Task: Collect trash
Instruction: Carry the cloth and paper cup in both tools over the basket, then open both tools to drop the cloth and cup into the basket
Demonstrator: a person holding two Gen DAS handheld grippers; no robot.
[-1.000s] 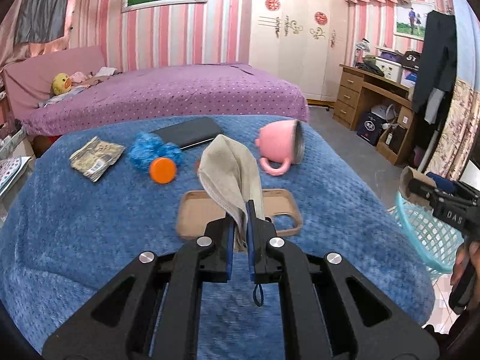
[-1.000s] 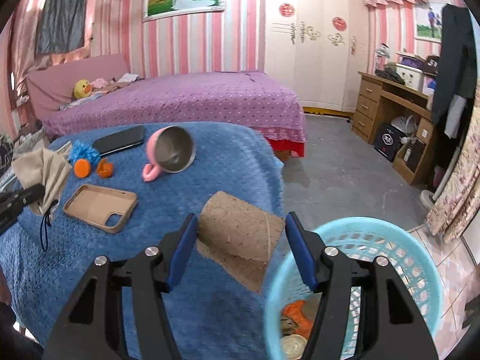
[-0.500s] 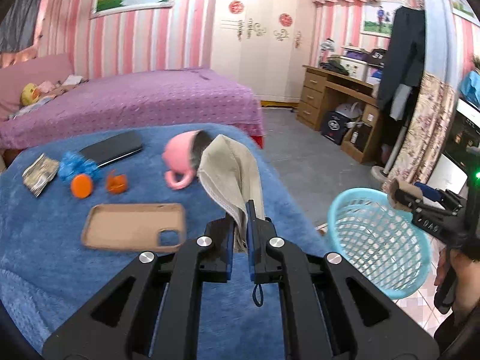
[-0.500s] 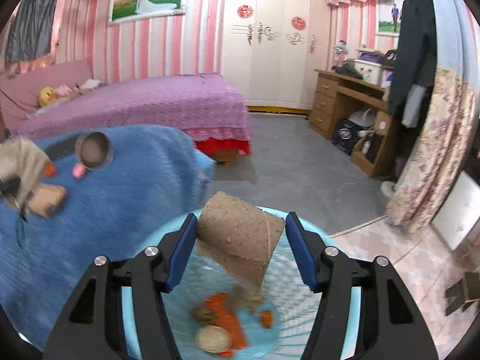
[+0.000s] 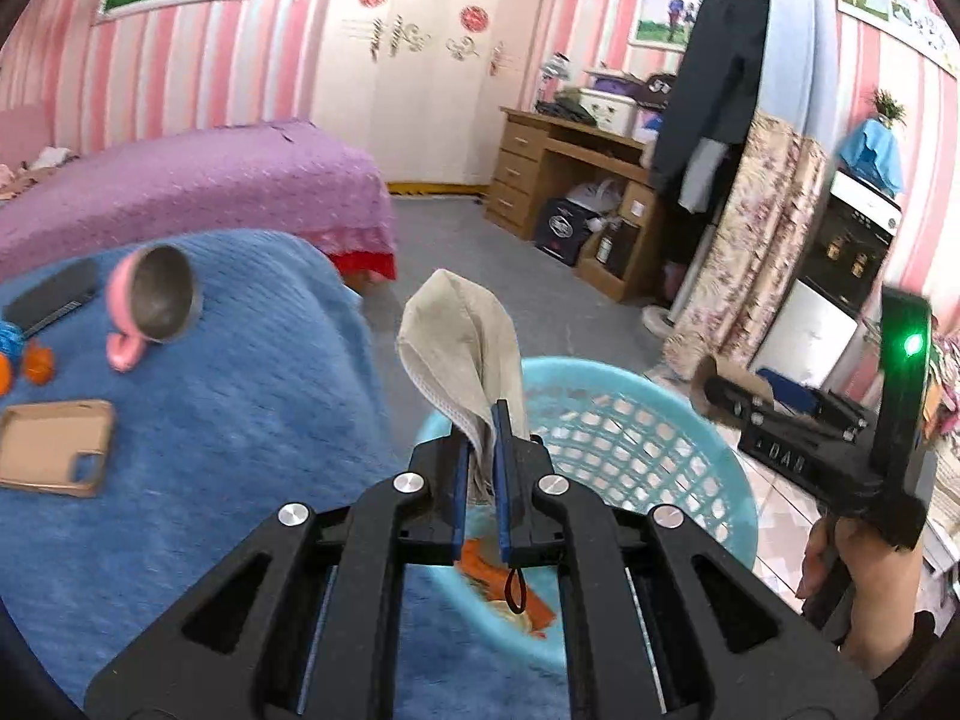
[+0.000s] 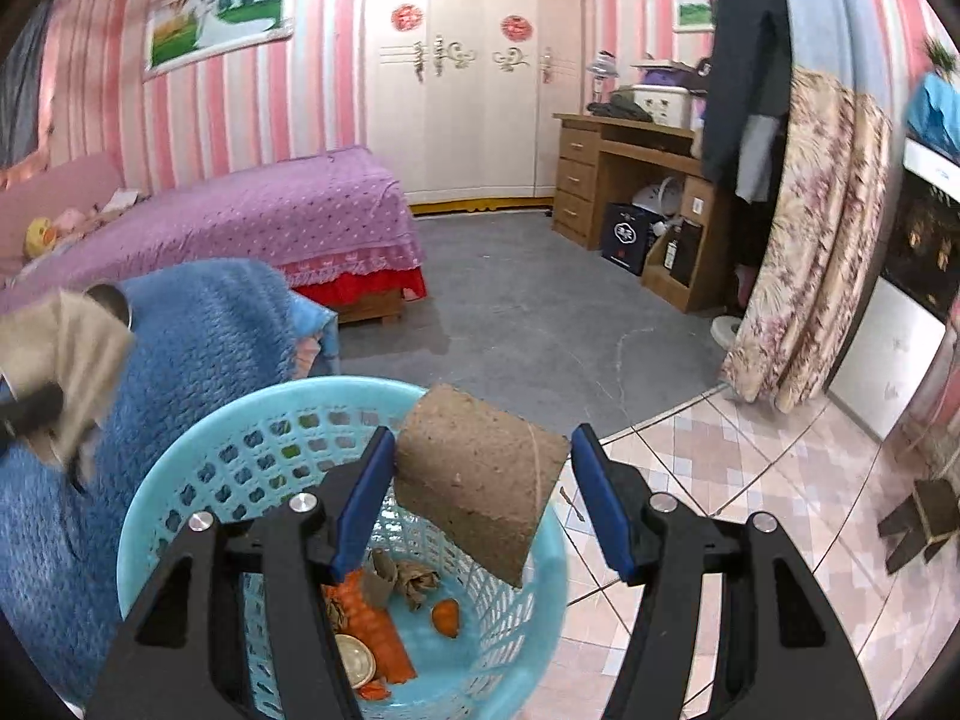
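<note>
While the cardboard tube is sitting crosswise in the right claw, gripped at its two ends, it is looking light, stiff and crushable. Directly below it the blue basket is waiting. The left claw is clenching a limp beige cloth by its bottom edge, flopping above the tips, with the basket just ahead and the blue-covered table to its left.

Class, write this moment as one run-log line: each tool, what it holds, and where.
left tool: shut on beige cloth | right tool: shut on cardboard tube | both over blue basket
</note>
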